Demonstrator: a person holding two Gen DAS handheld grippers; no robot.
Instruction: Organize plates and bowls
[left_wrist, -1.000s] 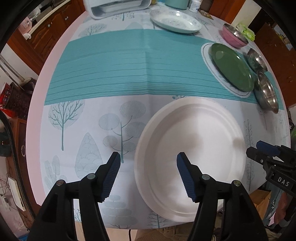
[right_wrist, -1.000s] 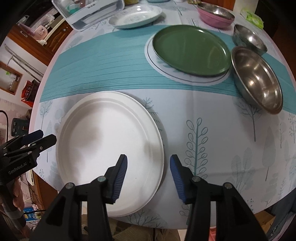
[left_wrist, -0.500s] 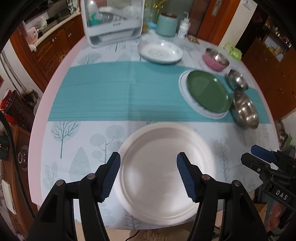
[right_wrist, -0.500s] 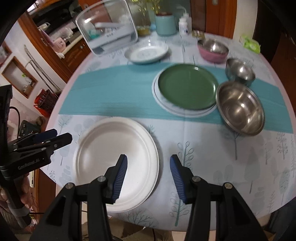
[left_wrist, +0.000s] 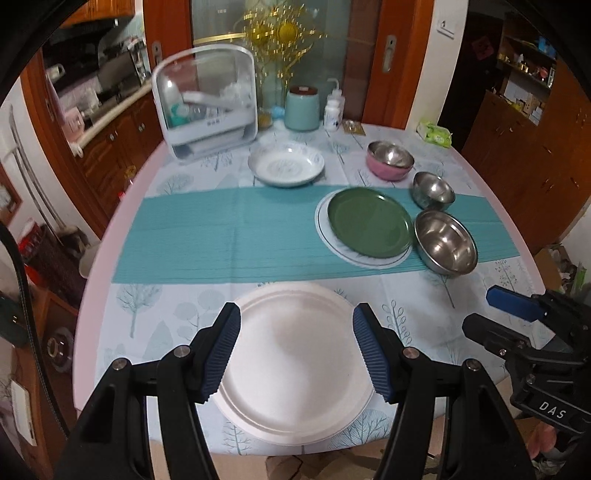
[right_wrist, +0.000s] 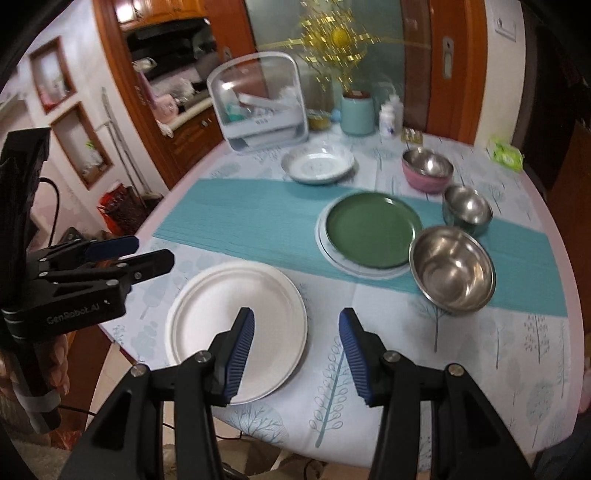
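Observation:
A white plate (left_wrist: 295, 362) (right_wrist: 236, 328) lies at the table's near edge. A green plate (left_wrist: 369, 227) (right_wrist: 373, 230) rests on a white plate further back. Beside it stand a large steel bowl (left_wrist: 445, 247) (right_wrist: 452, 275), a small steel bowl (left_wrist: 433, 190) (right_wrist: 467, 210) and a pink bowl (left_wrist: 389, 160) (right_wrist: 426, 170). A patterned white dish (left_wrist: 286, 168) (right_wrist: 317, 168) sits at the back. My left gripper (left_wrist: 295, 352) is open above the near white plate. My right gripper (right_wrist: 297, 354) is open above the plate's right edge. Both are empty.
A clear-lidded dish rack (left_wrist: 207, 107) (right_wrist: 258, 107), a teal jar (left_wrist: 302, 107) and white bottles (left_wrist: 332, 110) stand at the table's back edge. A green packet (left_wrist: 434, 133) lies at the back right. A teal runner (left_wrist: 221, 236) crosses the middle.
Both grippers have pulled back and risen away from the table, so more of the table and room shows. The jaws stayed open. The dishes have not moved.

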